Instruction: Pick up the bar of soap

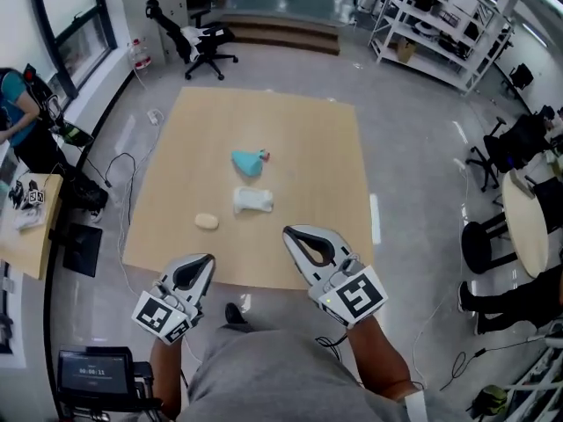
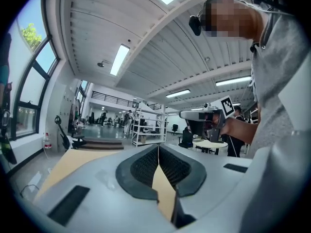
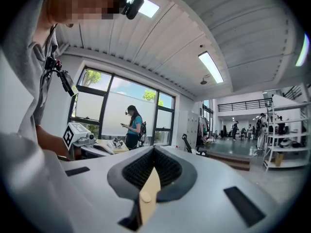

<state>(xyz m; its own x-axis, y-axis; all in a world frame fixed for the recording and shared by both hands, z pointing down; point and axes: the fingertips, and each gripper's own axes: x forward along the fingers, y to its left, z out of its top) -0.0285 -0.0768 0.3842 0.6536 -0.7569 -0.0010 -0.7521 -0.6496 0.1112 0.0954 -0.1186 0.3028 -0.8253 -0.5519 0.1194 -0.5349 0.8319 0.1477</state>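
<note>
The bar of soap (image 1: 206, 221), a small cream oval, lies on the tan table (image 1: 325, 148) towards its near left. Both grippers hover at the table's near edge, short of the soap and apart from it. My left gripper (image 1: 208, 258) is shut and empty, with its tip a little below the soap. My right gripper (image 1: 288, 232) is also shut and empty, to the soap's right. In the left gripper view the left gripper (image 2: 158, 147) shows its pads meeting at the tip. In the right gripper view the right gripper (image 3: 154, 149) has its pads pressed together too.
On the table beyond the soap lie a white object (image 1: 252, 200) and a teal object (image 1: 248, 162). A black office chair (image 1: 198, 42) stands past the far edge. There is a side table (image 1: 26, 227) at the left, a round table (image 1: 528, 218) at the right, and cables on the floor.
</note>
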